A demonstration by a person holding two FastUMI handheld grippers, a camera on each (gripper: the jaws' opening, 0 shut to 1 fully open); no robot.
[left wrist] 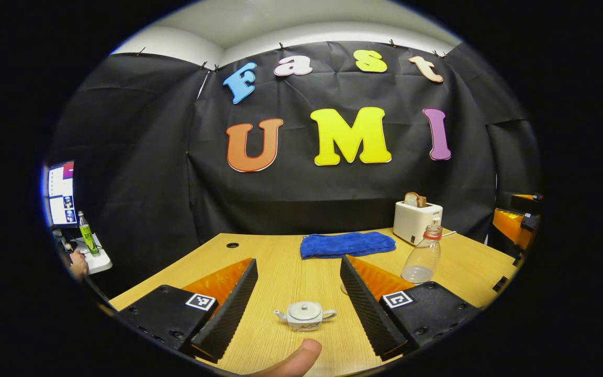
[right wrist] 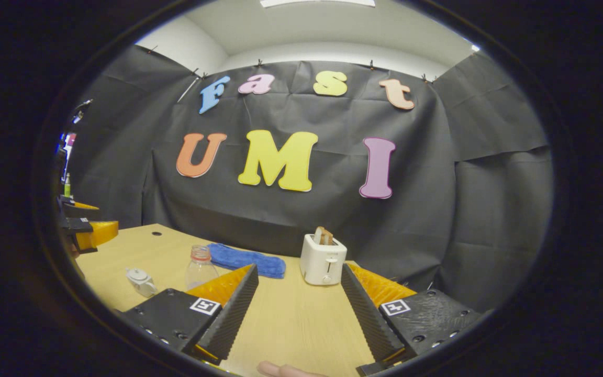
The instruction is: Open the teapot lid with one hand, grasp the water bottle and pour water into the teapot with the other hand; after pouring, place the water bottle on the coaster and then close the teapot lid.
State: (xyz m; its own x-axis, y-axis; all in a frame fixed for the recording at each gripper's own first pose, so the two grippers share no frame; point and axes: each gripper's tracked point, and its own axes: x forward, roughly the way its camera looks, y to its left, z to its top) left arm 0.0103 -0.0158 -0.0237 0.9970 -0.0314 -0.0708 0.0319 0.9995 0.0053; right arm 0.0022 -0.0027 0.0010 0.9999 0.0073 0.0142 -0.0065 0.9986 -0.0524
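Two tools are being held with fingers apart: left tool [left wrist: 297,303] framing the lidded teapot [left wrist: 304,315] on the desk [left wrist: 280,262]; water bottle [left wrist: 422,255], seemingly uncapped, standing nearby; right tool [right wrist: 297,309] gripping nothing.

Black cloth walls [left wrist: 333,199] enclose a wooden table [left wrist: 291,272] (pale ceiling [right wrist: 327,26] above), a monitor [left wrist: 62,193] at left.

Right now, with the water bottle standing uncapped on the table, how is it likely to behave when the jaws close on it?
The water bottle looks like thin clear plastic, so it may dent under a firm squeeze. It holds only a little water at the bottom, so it is probably light and easy to tip. Its smooth, tapering sides could slip. No cap shows on its neck, so a tilt would likely spill.
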